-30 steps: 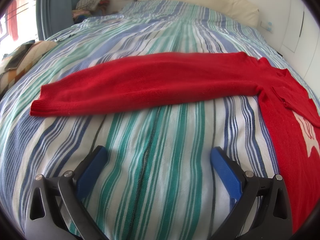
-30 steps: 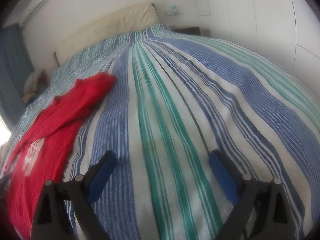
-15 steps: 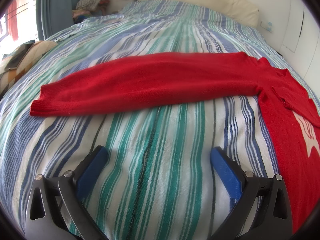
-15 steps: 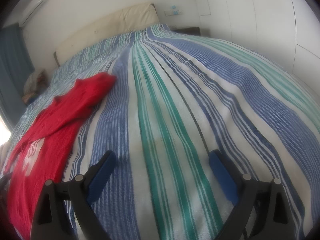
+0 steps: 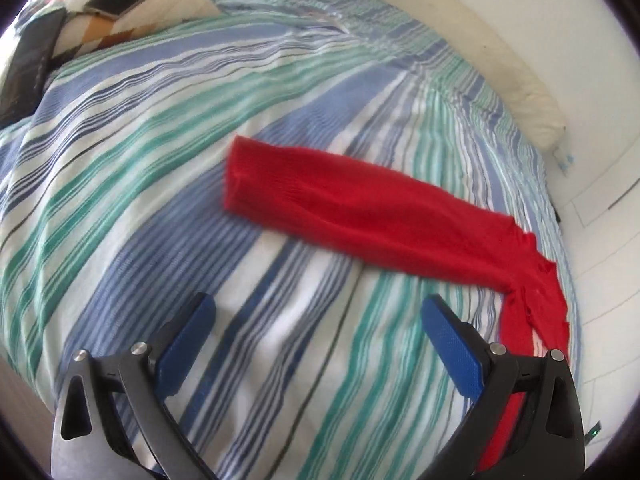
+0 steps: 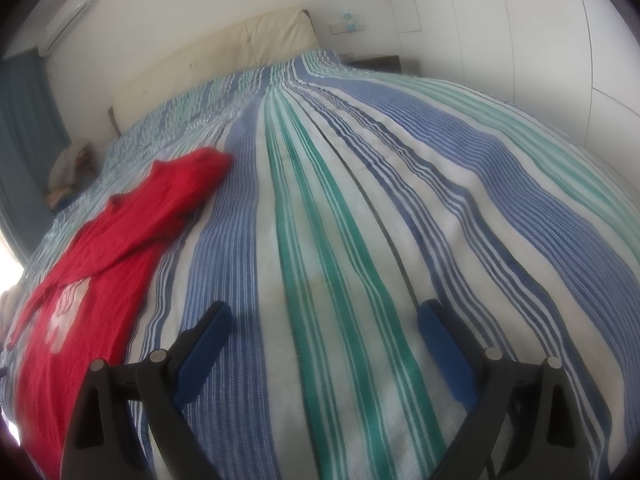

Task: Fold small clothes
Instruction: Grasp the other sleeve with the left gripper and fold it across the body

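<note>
A small red sweater (image 5: 372, 216) lies flat on the striped bedspread (image 5: 160, 160). In the left wrist view one long sleeve stretches from its cuff (image 5: 240, 176) at centre toward the body at the right edge. My left gripper (image 5: 318, 316) hovers open just short of that sleeve, nothing between its blue pads. In the right wrist view the red sweater (image 6: 100, 256) lies at the left, a white print on its front and its other sleeve (image 6: 196, 176) pointing up the bed. My right gripper (image 6: 324, 320) is open over bare bedspread (image 6: 360, 200), to the right of the sweater.
A patterned pillow or blanket (image 5: 120, 20) with a dark flat device on it lies at the bed's far left corner. A cream headboard (image 6: 224, 60) runs along the wall. White wardrobe doors (image 6: 500, 20) stand at the right. A curtain (image 6: 24, 120) hangs at the left.
The left gripper has swung left and turned, so the sleeve now runs diagonally and its cuff sits near centre. The right gripper has held still.
</note>
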`<control>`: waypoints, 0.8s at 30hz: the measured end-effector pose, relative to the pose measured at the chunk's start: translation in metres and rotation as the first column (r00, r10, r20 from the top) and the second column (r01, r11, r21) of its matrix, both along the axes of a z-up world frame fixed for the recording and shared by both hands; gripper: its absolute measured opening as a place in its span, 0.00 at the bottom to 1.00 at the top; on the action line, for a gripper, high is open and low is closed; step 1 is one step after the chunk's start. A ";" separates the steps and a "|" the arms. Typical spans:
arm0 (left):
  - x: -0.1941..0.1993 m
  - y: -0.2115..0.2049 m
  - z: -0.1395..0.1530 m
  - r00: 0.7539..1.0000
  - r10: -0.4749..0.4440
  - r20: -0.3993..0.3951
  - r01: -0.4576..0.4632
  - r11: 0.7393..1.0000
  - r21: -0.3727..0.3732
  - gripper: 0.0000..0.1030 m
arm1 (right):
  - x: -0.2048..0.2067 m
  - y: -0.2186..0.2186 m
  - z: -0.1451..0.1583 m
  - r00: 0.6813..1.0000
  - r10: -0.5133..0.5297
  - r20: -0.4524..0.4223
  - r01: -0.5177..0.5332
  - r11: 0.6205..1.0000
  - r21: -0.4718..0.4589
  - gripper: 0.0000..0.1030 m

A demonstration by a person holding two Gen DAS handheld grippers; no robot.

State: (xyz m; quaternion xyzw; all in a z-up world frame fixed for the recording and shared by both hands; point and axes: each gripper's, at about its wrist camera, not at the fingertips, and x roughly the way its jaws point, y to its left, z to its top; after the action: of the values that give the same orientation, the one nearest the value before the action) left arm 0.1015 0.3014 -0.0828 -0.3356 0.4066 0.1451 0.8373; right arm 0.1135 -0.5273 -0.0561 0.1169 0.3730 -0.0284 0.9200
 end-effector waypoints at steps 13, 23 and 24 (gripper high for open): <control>0.074 0.029 0.011 0.992 0.065 -0.109 -0.051 0.991 0.120 0.05 | 0.000 0.001 0.000 1.000 -0.001 0.002 0.001 1.000 0.002 0.91; 0.138 -0.101 0.154 0.955 -0.287 0.074 0.247 0.910 0.333 0.05 | 0.001 0.001 -0.001 1.000 -0.001 0.008 0.001 1.000 0.008 0.91; 0.152 -0.122 0.165 0.939 -0.333 0.086 0.285 0.893 0.348 0.05 | 0.001 0.001 -0.001 1.000 -0.001 0.009 0.001 1.000 0.009 0.91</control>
State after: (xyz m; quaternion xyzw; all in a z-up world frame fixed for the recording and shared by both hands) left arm 0.2534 0.1796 0.0822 -0.1309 0.3635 0.0513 0.9209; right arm 0.1144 -0.5262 -0.0573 0.1211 0.3690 -0.0266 0.9211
